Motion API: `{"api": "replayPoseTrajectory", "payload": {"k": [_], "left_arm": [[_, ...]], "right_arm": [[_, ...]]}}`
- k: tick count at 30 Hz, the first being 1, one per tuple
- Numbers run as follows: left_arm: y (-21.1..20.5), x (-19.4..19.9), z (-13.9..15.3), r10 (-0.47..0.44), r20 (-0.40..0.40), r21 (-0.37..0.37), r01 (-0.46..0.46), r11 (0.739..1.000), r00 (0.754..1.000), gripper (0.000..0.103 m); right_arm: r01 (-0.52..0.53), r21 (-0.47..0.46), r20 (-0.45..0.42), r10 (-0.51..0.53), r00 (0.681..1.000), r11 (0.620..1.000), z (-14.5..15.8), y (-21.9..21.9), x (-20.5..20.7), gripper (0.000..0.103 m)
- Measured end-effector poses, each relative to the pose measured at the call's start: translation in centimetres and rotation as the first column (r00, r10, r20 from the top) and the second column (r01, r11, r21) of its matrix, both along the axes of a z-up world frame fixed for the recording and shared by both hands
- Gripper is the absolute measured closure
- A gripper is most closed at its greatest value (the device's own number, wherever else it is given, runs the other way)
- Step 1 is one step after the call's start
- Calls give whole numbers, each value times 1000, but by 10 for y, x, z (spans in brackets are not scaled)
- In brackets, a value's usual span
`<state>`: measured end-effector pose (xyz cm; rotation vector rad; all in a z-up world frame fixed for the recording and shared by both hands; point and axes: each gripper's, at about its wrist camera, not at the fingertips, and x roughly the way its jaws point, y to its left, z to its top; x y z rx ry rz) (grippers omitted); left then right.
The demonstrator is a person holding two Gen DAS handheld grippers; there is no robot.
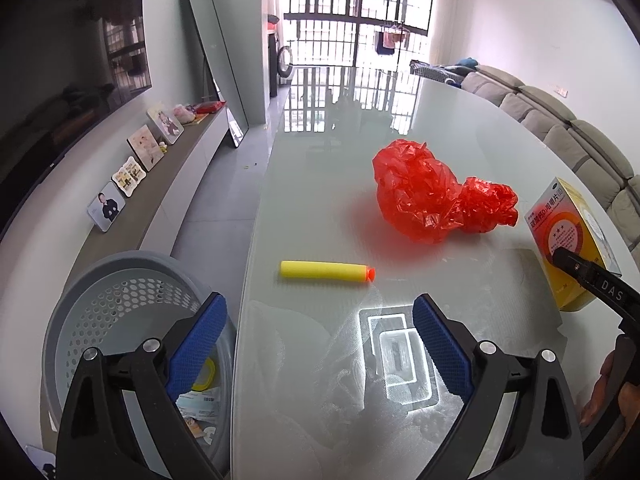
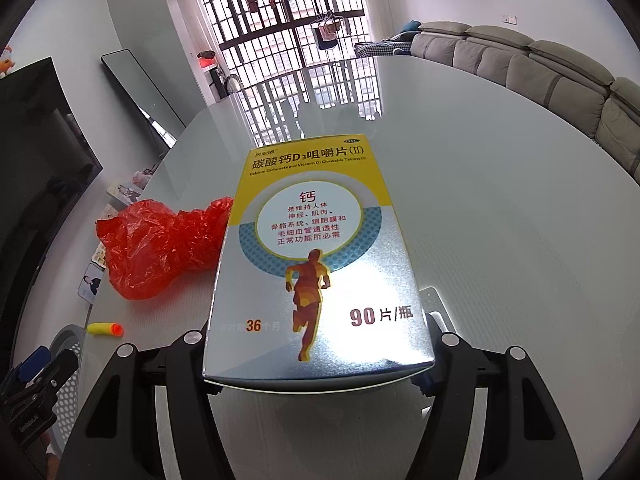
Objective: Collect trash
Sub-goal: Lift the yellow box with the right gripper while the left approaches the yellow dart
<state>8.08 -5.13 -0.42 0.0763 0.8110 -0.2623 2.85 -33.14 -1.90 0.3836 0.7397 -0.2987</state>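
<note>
Trash box (image 2: 316,264) is clamped in right gripper (image 2: 316,360); left gripper (image 1: 316,344) gapes empty; next, carry it left to basket (image 1: 120,304)

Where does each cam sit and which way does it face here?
Left wrist: on the left gripper, angled down over the table edge toward the window; its blue-padded fingers stand open and empty, with the grey basket below on the left and the right gripper's tip at the right edge.
Right wrist: on the right gripper, same heading; the calcium tablet box between its fingers fills the middle, and the left gripper shows bottom left.
Shared: box, red plastic bag, yellow foam dart, table, basket.
</note>
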Motion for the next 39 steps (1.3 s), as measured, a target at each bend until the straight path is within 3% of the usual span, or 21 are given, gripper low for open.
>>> {"api": "replayPoseTrajectory", "payload": {"k": [14, 27, 39], "left_arm": [[4, 5, -1, 69, -16, 46, -68, 997, 998, 7], [-11, 43, -24, 53, -94, 69, -47, 997, 994, 7], [-28, 64, -39, 37, -119, 111, -24, 994, 992, 7]], "right_arm": [[-85, 69, 54, 82, 995, 994, 7, -6, -16, 39], [-120, 114, 63, 113, 992, 986, 5, -6, -21, 39], [-155, 160, 74, 145, 987, 975, 5, -17, -26, 39]]}}
